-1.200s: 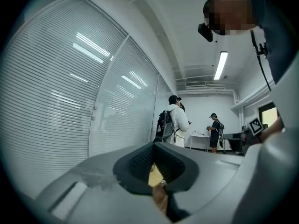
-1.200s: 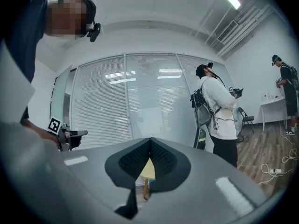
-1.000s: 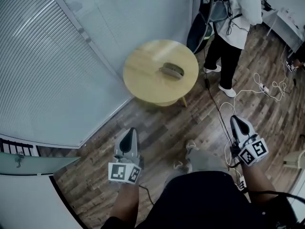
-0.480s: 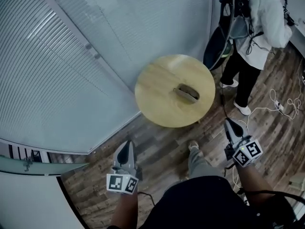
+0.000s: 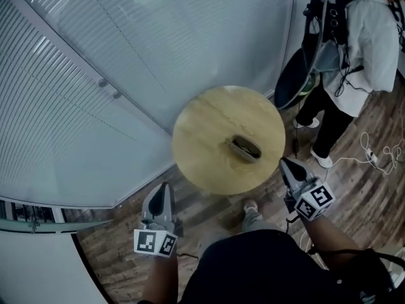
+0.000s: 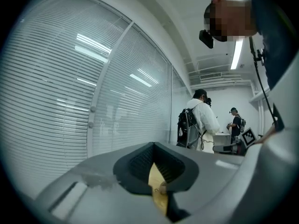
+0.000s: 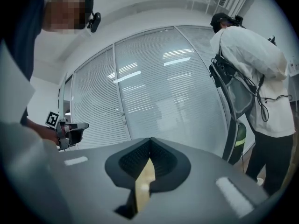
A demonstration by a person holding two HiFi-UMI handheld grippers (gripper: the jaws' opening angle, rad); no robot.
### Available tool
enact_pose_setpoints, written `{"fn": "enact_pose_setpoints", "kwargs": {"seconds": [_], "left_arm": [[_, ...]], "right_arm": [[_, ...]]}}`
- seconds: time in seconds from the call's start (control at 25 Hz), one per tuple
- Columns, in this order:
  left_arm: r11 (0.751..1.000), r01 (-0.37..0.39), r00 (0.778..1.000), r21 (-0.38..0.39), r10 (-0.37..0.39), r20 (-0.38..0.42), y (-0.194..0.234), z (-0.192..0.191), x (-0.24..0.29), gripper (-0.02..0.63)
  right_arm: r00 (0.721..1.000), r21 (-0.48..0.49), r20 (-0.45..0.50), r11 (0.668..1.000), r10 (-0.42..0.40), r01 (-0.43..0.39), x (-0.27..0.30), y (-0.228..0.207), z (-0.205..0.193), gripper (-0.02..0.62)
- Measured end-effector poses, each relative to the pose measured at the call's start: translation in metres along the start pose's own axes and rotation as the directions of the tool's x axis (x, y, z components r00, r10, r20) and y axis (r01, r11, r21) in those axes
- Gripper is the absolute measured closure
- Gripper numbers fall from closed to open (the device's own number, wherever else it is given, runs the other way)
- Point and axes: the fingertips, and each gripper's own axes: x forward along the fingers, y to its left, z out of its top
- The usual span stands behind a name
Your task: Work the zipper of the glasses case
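The round table (image 5: 202,132) is pale yellow wood, and the glasses case (image 5: 244,148) is dull olive-brown. The floor (image 5: 212,195) is dark, streaky brown planks. The blinds (image 5: 76,106) are white with fine horizontal stripes. The left gripper (image 5: 164,186) and the right gripper (image 5: 285,163) are grey, with black-and-white square markers.

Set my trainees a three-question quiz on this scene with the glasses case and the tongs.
1. True or false: the left tongs grip the glasses case.
2. The case lies on: A the floor; B the round table; C a chair.
3. Fill in: the right tongs are ___ (open or shut).
Key: 1 false; 2 B; 3 shut.
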Motion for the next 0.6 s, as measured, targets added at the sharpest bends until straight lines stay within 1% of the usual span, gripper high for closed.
{"fn": "enact_pose_setpoints", "kwargs": {"seconds": [0.08, 0.16, 0.24, 0.32, 0.44, 0.52, 0.6], "left_arm": [[1.0, -0.008, 1.0, 0.007, 0.008, 0.008, 0.006, 0.006, 0.01, 0.604], [1.0, -0.022, 1.0, -0.001, 0.022, 0.002, 0.015, 0.005, 0.017, 0.604], [0.999, -0.037, 0.999, -0.014, 0.037, -0.009, 0.031, 0.002, 0.023, 0.604], [0.999, -0.034, 0.999, -0.025, 0.033, -0.019, 0.053, -0.004, 0.036, 0.604], [0.999, 0.004, 0.999, -0.052, -0.006, -0.038, 0.085, -0.014, 0.063, 0.604], [0.998, 0.041, 0.998, -0.056, -0.044, -0.055, 0.103, -0.013, 0.076, 0.604], [0.995, 0.089, 0.994, -0.049, -0.091, -0.056, 0.118, -0.005, 0.09, 0.604]], "right_arm": [[1.0, 0.025, -0.004, 1.0, -0.006, 0.006, 0.019, -0.015, -0.001, 0.588], [0.999, 0.043, -0.023, 0.998, -0.033, 0.034, 0.03, -0.03, -0.002, 0.588], [0.997, 0.057, -0.041, 0.996, -0.064, 0.067, 0.038, -0.04, -0.004, 0.588], [0.993, 0.054, -0.057, 0.993, -0.1, 0.103, 0.05, -0.048, -0.011, 0.589], [0.983, 0.065, -0.072, 0.983, -0.169, 0.174, 0.072, -0.053, -0.02, 0.588], [0.974, 0.093, -0.078, 0.971, -0.213, 0.219, 0.082, -0.045, -0.021, 0.588], [0.971, 0.087, -0.074, 0.968, -0.229, 0.235, 0.09, -0.032, -0.017, 0.588]]}}
